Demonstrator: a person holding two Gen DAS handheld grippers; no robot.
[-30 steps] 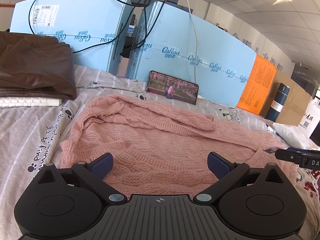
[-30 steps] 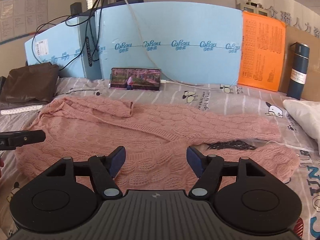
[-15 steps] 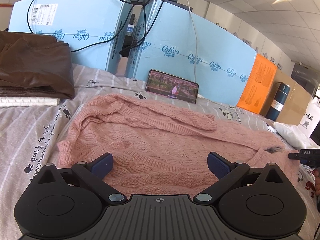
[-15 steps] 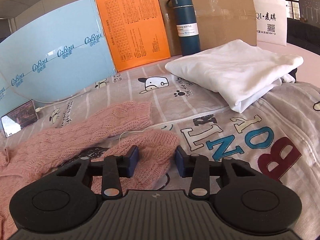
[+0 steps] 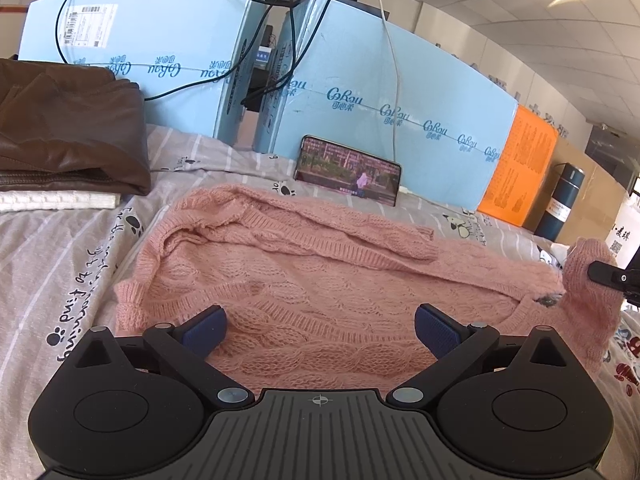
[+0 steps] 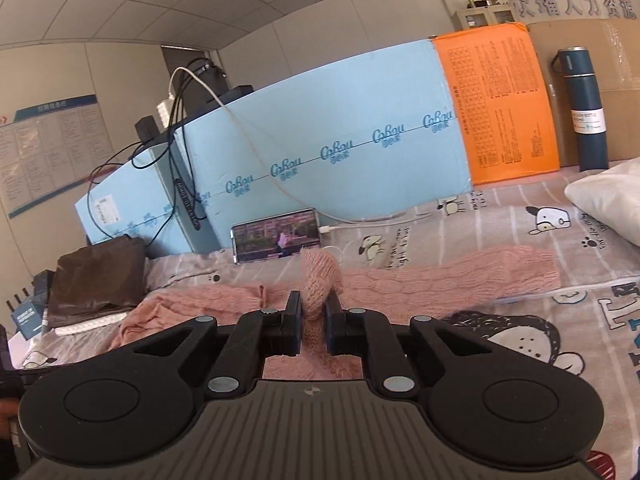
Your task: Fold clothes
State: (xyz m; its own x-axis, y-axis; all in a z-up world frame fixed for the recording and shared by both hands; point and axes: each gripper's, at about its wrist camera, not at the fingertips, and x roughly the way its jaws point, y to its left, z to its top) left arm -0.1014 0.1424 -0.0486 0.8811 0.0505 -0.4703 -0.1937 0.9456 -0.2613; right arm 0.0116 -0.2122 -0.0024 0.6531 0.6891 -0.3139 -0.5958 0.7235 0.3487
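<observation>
A pink cable-knit sweater [image 5: 320, 280] lies spread on the bed, one sleeve folded across its upper part. My left gripper [image 5: 319, 326] is open and empty, hovering over the sweater's near edge. My right gripper [image 6: 312, 316] is shut on a bunch of the pink sweater [image 6: 320, 280] and holds it lifted off the bed. In the left wrist view that lifted corner [image 5: 588, 280] hangs at the far right with the right gripper's finger [image 5: 608, 274] on it. The other sleeve [image 6: 500, 276] lies stretched out to the right.
A phone [image 5: 347, 175] playing video leans on blue foam boards [image 5: 400, 112]. A folded brown jacket [image 5: 68, 128] sits on a white garment at the left. A blue bottle [image 6: 584, 108], an orange board [image 6: 496, 104] and a folded white garment [image 6: 608, 196] are on the right.
My right gripper closed on the sweater's right corner and lifted it, swinging back toward the left. My left gripper stayed open over the sweater's near edge.
</observation>
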